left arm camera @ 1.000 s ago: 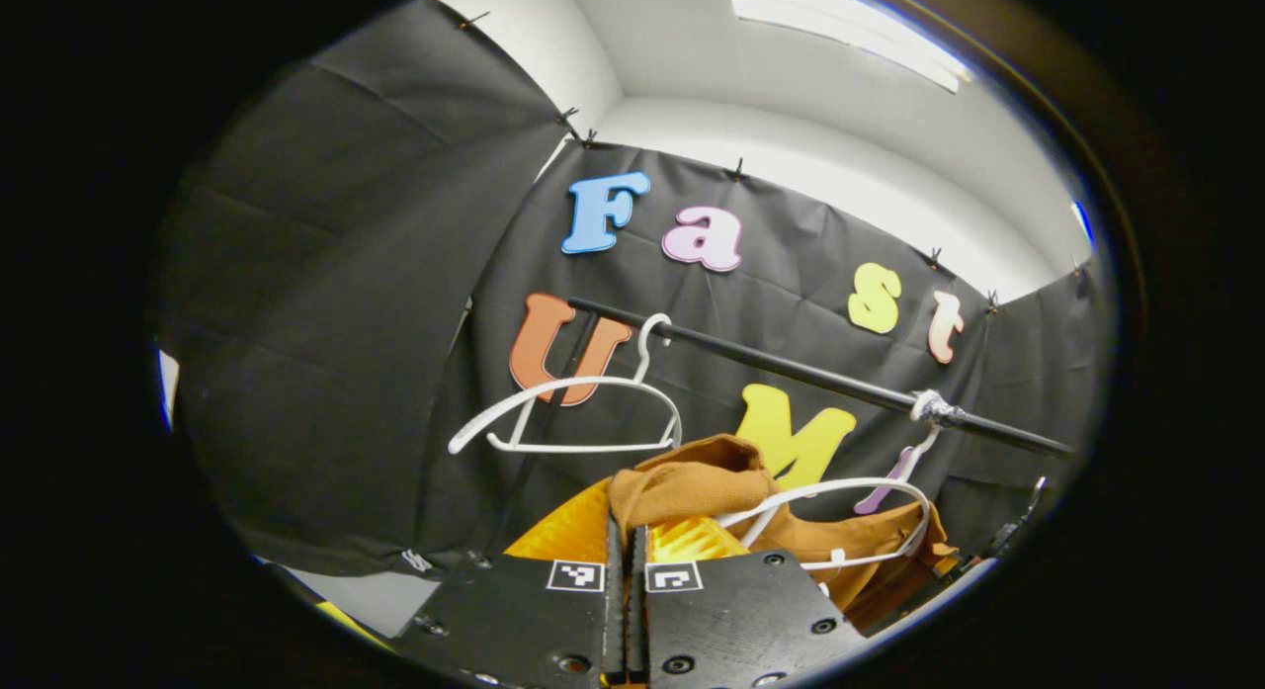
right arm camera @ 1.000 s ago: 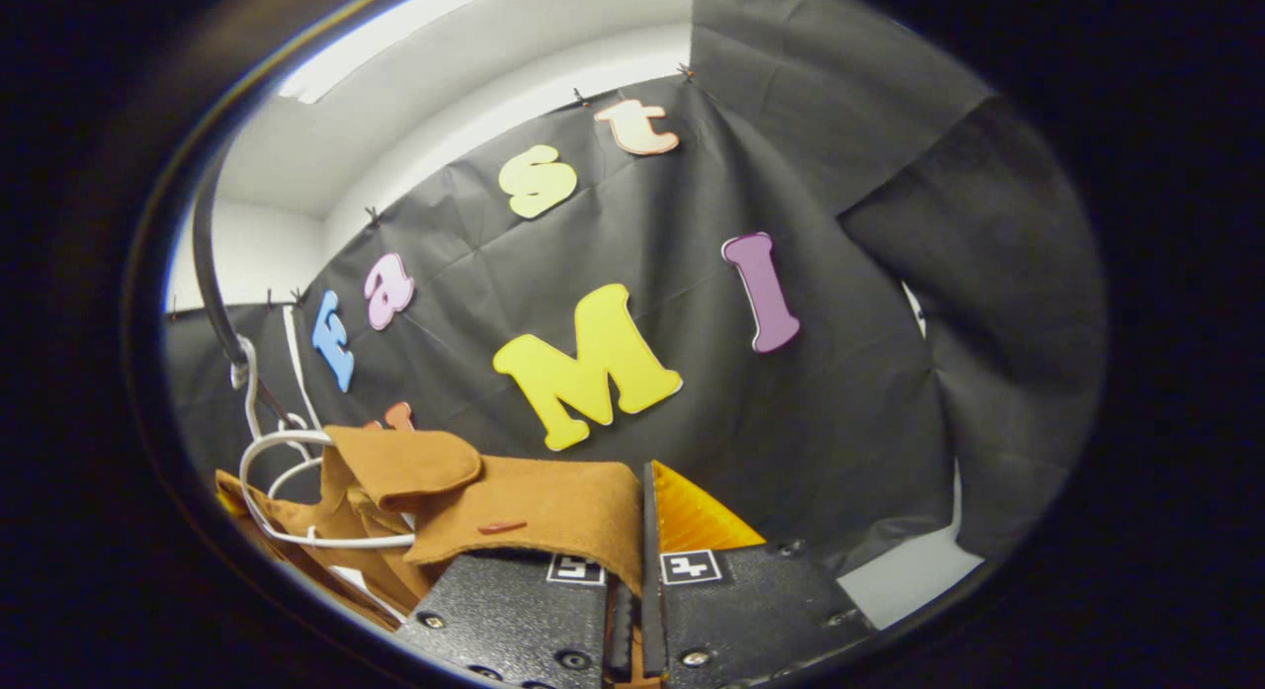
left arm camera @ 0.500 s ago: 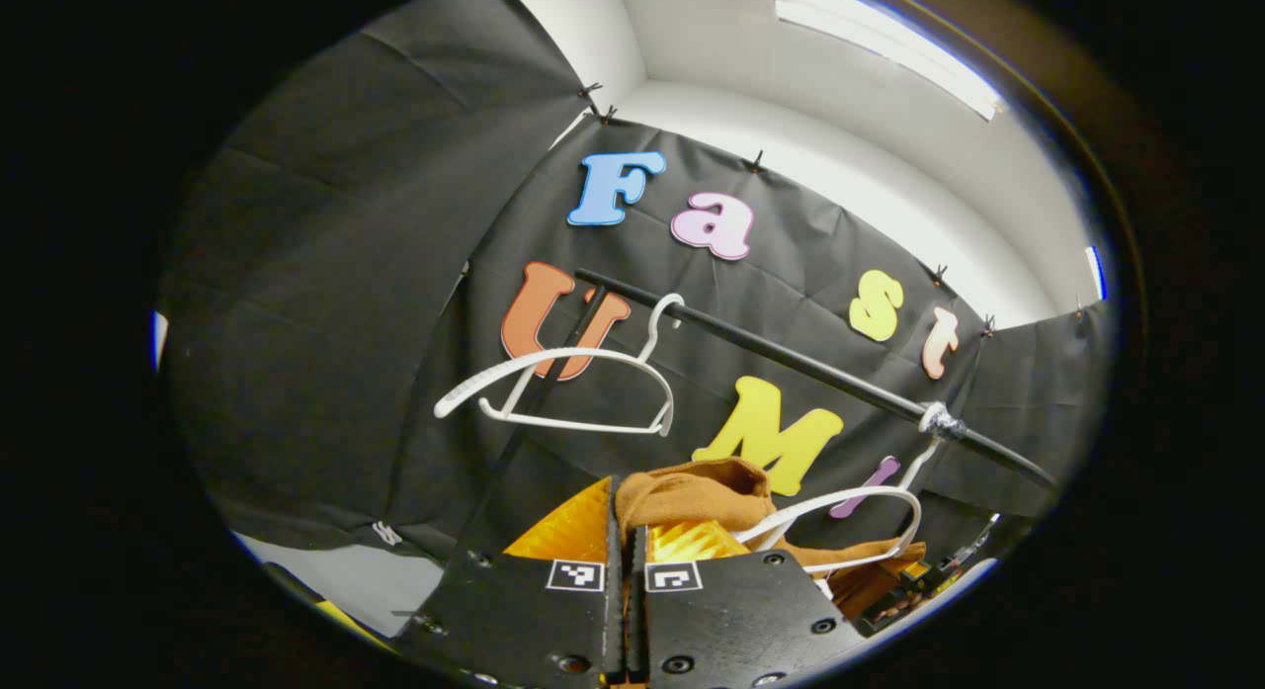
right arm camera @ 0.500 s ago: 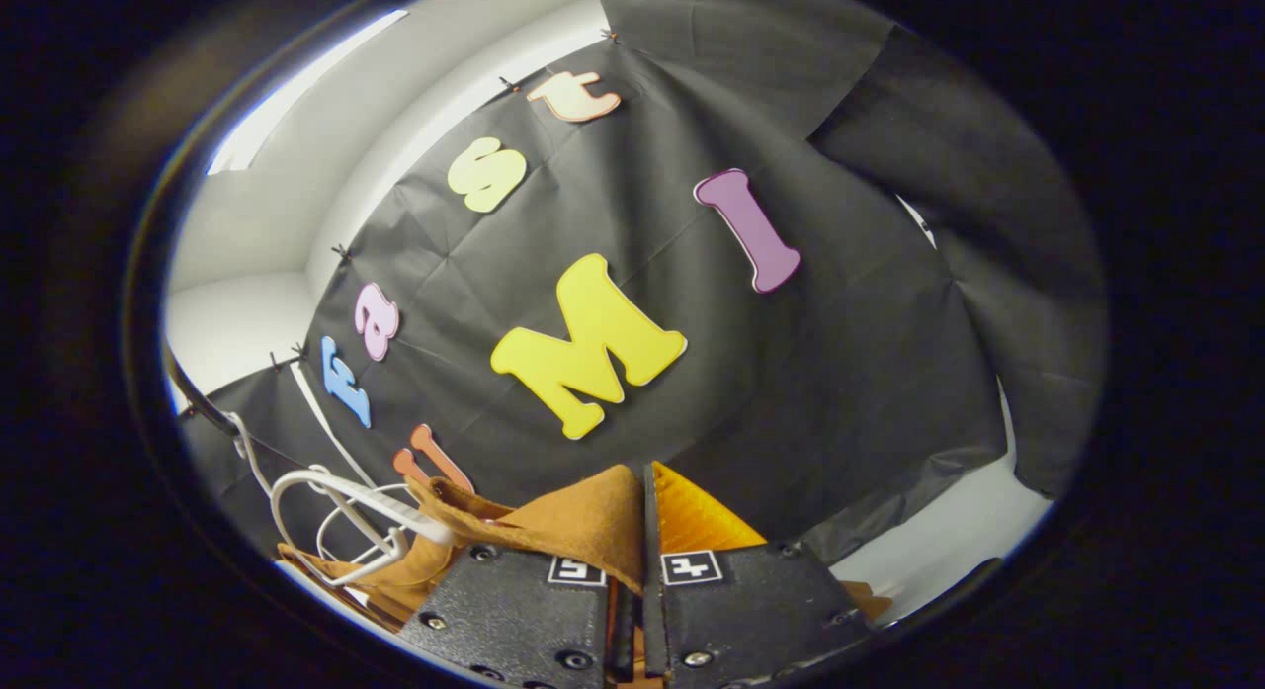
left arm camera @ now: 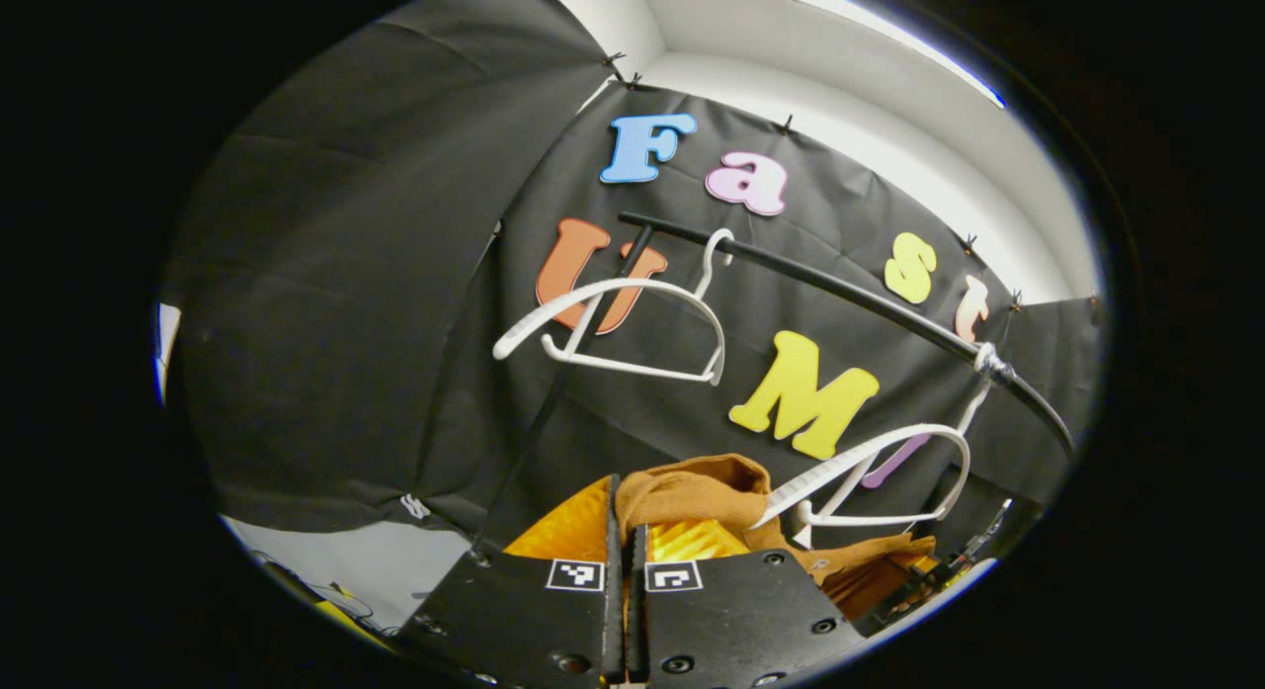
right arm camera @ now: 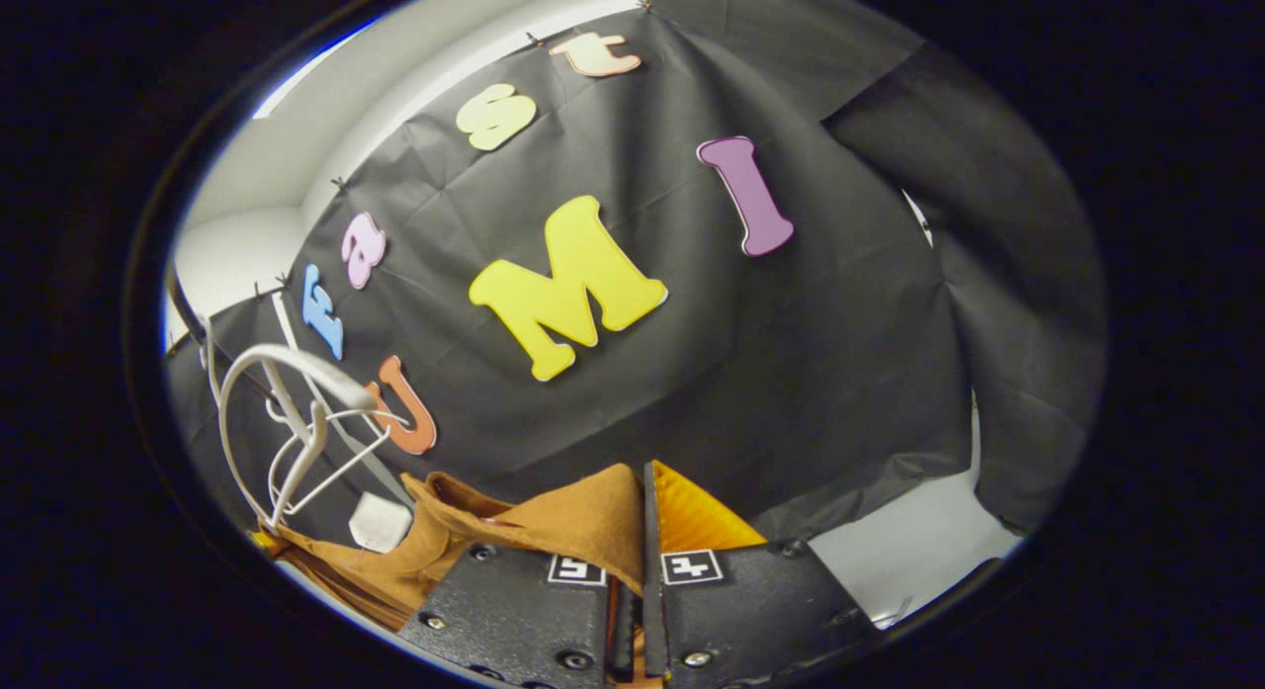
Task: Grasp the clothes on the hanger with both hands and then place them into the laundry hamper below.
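Brown garment (left arm camera: 707,491): bunched below the hangers, pinched at one end by the left tongs (left arm camera: 623,536), fingers closed on the cloth; its other end (right arm camera: 553,521) clamped in the right tongs (right arm camera: 640,541); two white hangers (left arm camera: 623,318) (left arm camera: 880,476) bare on the black rail (left arm camera: 840,289).

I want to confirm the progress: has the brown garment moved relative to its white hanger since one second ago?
Yes. In the left gripper view the brown garment now sits below the white hanger, which hangs bare from the black rail.
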Demonstrator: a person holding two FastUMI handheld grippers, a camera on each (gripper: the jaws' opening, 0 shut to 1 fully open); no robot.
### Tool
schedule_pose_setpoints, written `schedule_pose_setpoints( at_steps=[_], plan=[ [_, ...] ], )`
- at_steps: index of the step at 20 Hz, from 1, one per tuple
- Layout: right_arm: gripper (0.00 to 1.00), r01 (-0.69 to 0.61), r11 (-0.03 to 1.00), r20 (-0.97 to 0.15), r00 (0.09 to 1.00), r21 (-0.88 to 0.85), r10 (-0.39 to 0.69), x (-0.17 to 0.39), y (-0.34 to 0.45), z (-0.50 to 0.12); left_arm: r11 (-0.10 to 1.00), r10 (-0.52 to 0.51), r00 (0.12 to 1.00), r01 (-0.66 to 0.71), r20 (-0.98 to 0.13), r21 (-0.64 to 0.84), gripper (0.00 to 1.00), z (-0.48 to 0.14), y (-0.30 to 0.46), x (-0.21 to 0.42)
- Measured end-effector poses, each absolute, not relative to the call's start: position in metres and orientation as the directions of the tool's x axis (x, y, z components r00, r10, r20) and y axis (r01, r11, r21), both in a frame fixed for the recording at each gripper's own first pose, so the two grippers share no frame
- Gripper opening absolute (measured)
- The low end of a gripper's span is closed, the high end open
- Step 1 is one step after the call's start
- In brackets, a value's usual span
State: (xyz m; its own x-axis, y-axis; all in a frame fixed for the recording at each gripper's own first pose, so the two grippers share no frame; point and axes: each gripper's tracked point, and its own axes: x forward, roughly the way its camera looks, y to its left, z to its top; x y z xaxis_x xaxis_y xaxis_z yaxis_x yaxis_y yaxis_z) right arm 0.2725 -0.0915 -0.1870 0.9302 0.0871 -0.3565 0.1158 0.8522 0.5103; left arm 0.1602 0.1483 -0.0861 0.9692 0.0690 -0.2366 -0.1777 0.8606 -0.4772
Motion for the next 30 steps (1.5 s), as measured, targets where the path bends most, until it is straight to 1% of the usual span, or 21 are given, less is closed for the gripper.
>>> schedule_pose_setpoints(
  at_steps=[4,10,14,17,20,25,27,30],
  plan=[
    [0.07,0.135,0.88,-0.386,0.921,0.454,0.058,0.25,-0.085,-0.198,0.878,0.056,0.963,-0.173,-0.264,-0.445,0.01,-0.096,0.135,0.147],
    [0.07,0.031,0.921,-0.376,0.918,0.387,0.127,0.22,-0.043,-0.187,0.916,-0.033,0.965,-0.075,-0.26,-0.394,0.01,-0.094,0.107,0.13],
    [0.07,-0.02,0.932,-0.363,0.918,0.361,0.16,0.198,-0.024,-0.176,0.921,-0.104,0.969,0.009,-0.223,-0.39,0.01,-0.081,0.087,0.118],
    [0.07,-0.075,0.933,-0.353,0.912,0.352,0.207,0.183,-0.005,-0.164,0.945,-0.116,0.968,0.038,-0.223,-0.326,0.01,-0.079,0.076,0.115],
    [0.07,-0.141,0.926,-0.329,0.907,0.35,0.262,0.168,0.02,-0.148,0.949,-0.186,0.962,0.122,-0.201,-0.292,0.01,-0.066,0.05,0.108],
    [0.07,-0.249,0.893,-0.287,0.885,0.376,0.367,0.141,0.066,-0.117,0.925,-0.294,0.943,0.24,-0.156,-0.294,0.01,-0.047,0.008,0.101],
    [0.07,-0.282,0.88,-0.273,0.875,0.383,0.399,0.131,0.083,-0.107,0.922,-0.322,0.937,0.278,-0.138,-0.268,0.01,-0.037,-0.001,0.097],
    [0.07,-0.334,0.859,-0.246,0.861,0.389,0.446,0.119,0.11,-0.092,0.902,-0.377,0.92,0.337,-0.111,-0.27,0.01,-0.022,-0.019,0.097]
  ],
)
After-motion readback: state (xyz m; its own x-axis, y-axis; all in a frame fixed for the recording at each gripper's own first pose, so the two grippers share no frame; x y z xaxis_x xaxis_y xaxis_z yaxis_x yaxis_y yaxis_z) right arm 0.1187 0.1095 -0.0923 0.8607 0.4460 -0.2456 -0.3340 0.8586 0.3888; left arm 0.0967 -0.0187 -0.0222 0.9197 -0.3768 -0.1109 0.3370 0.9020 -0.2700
